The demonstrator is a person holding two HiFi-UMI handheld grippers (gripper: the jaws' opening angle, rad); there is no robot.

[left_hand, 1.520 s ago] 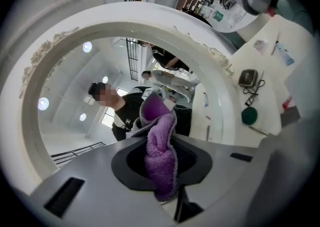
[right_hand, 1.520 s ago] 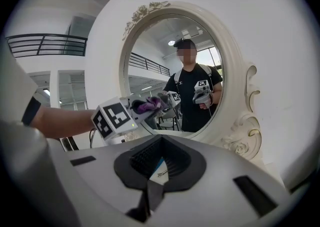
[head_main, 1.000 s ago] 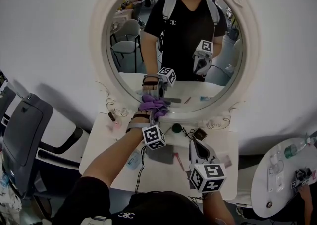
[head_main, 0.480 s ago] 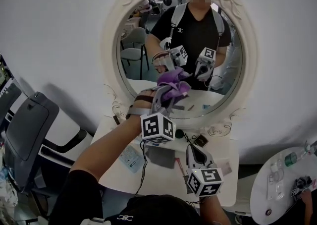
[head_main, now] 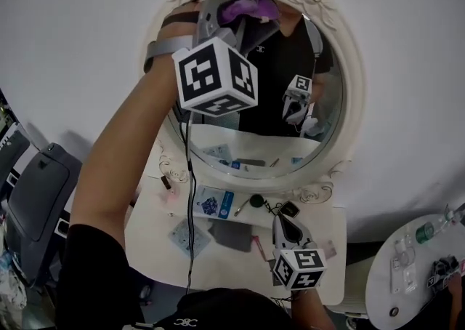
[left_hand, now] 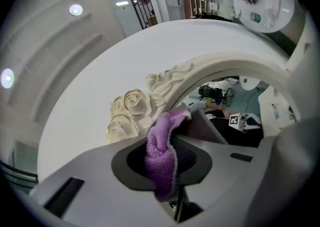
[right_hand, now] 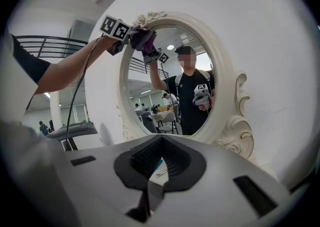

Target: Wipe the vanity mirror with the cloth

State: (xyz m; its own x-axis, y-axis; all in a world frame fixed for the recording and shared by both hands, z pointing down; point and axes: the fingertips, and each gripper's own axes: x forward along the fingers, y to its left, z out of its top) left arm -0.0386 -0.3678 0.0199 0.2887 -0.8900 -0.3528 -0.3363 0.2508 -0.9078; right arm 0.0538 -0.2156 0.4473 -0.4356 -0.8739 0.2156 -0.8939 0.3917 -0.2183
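**Q:** Head view?
**A:** Left gripper (head_main: 236, 16) holds the cloth (head_main: 245, 7) at the mirror's (head_main: 347, 96) top edge. Wiping looks under way, with the lower glass still to do. Right gripper (head_main: 288, 221) hangs over the desk's (head_main: 149, 234) front edge.

**Q:** Gripper views?
**A:** Left jaws clamp the cloth (left_hand: 161, 158). Right jaws are closed and empty. No legible writing.

Lighting was bright, even, diffuse. Two ceiling lamps (left_hand: 75, 9) glared above-left of the left claw (left_hand: 180, 121). Both gripper views bent strongly, corners vignetted black; near claw bodies were soft, out of focus.
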